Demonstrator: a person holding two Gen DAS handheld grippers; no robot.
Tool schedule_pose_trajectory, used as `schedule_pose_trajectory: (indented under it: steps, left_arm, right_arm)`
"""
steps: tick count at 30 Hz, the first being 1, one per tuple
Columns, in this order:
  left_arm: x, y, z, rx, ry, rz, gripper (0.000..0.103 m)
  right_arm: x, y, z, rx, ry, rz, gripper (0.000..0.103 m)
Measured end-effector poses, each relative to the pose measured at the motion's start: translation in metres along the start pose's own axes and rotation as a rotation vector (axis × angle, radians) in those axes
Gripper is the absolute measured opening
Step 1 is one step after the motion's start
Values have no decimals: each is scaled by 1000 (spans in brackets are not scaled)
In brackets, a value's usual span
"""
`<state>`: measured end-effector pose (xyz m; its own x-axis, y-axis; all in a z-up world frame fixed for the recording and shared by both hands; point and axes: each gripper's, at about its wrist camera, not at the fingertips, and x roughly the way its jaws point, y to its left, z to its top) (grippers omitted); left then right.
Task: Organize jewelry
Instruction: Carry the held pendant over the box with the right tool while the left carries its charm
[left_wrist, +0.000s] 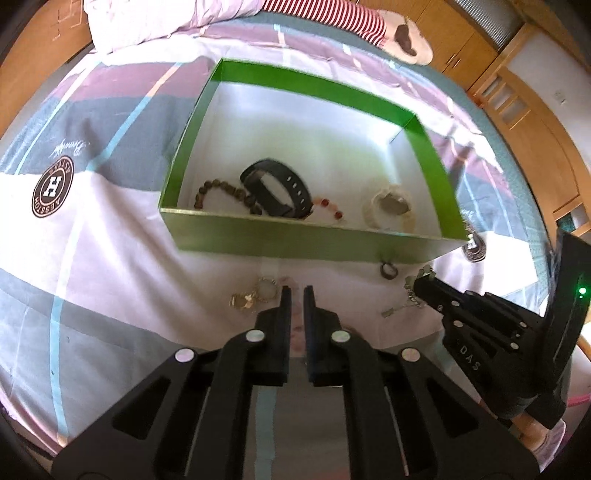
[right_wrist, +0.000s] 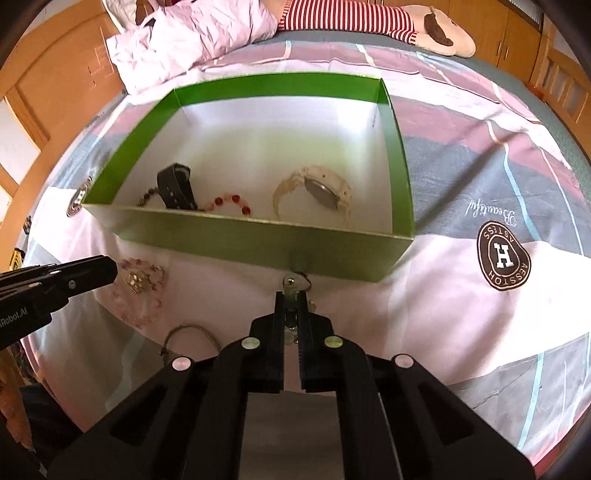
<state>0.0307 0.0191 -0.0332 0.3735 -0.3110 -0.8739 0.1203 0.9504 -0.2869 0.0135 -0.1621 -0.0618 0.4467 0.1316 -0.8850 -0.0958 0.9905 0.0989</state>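
Open green cardboard box in mid frame on the bed, ready for jewelry, watches and beads already inside. Right gripper pinched tight on a small silver trinket, low centre, for lifting in. Left gripper nearly closed, seemingly empty, beside a gold and pink bracelet.

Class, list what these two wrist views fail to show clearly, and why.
- Red bead bracelet, left wrist view: partly hidden behind the green box front wall.
- Item in the right gripper, right wrist view: too small and jaw-covered to identify.
- Left gripper: any pinched piece unclear.
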Motion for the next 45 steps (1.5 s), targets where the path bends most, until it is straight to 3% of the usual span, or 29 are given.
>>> schedule_pose_trajectory:
  steps: [6, 9, 14, 17, 21, 28, 30, 32, 36, 39, 45]
  left_arm:
    - [-15, -10, 5, 53, -62, -26, 6]
    - [-3, -9, 4, 54, -15, 0, 6]
    - [16, 16, -2, -26, 81, 120, 9]
    - [25, 32, -5, -74, 144, 114, 16]
    - [33, 28, -9, -48, 162, 132, 35]
    - [56, 18, -11, -16, 203, 168, 35]
    - [62, 16, -12, -10, 214, 186, 24]
    - [59, 15, -12, -5, 202, 195, 8]
    - [37, 6, -7, 9, 129, 107, 8]
    - [10, -3, 0, 39, 31, -5, 8]
    - [-26, -11, 7, 68, -133, -98, 8]
  right_arm:
    - [-19, -3, 10, -4, -78, 52, 6]
    - [-19, 2, 6, -10, -78, 42, 6]
    - [-9, 1, 4, -5, -37, 34, 5]
    - [-6, -1, 4, 1, -26, 29, 5]
    - [-3, -1, 3, 9, -11, 36, 5]
    - [2, 4, 0, -10, 7, 33, 5]
    - [2, 4, 0, -9, 8, 32, 5]
    - [1, 3, 1, -8, 6, 33, 5]
    - [-1, 3, 2, -4, -3, 37, 5]
    - [-4, 2, 3, 1, -21, 49, 6]
    - [-26, 0, 7, 11, -104, 86, 6]
